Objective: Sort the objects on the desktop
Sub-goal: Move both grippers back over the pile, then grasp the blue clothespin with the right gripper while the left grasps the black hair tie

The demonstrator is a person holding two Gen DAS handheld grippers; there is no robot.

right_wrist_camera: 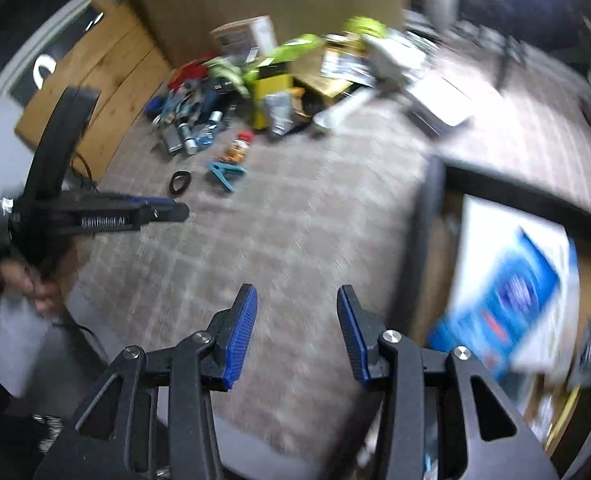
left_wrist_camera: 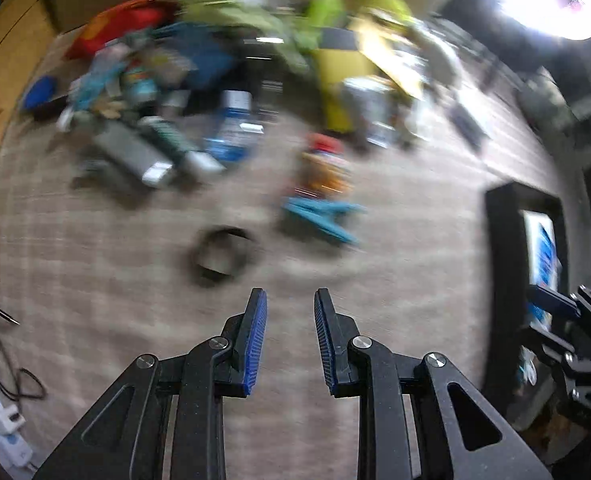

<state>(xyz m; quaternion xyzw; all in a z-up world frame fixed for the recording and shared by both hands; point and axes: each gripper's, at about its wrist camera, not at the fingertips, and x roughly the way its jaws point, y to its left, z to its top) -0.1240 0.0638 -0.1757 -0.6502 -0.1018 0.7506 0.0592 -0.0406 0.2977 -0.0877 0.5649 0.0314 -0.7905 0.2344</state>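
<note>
Left wrist view: we are holding left hand-held gripper (left_wrist_camera: pixel 290 308) released, empty, above counter (left_wrist_camera: pixel 95 280); right hand-held gripper (right_wrist_camera: pixel 297 304) released beside black bin (right_wrist_camera: pixel 495 196). Clutter pile (left_wrist_camera: pixel 215 92) lying well apart; blur is risking misjudged reach, knocking black ring (left_wrist_camera: pixel 221 254).

One readable mark here: pale lettering along the side of the left hand-held gripper (right_wrist_camera: pixel 171 210), seen from the right wrist view, spelling something like "SenRobot.AI" (smeared by motion, so the middle letters are uncertain). The blue and white box (right_wrist_camera: pixel 511 300) carries print, but it blurs beyond reading. Labels on the bottles and packets in the pile (left_wrist_camera: pixel 231 128) are illegible too.
</note>
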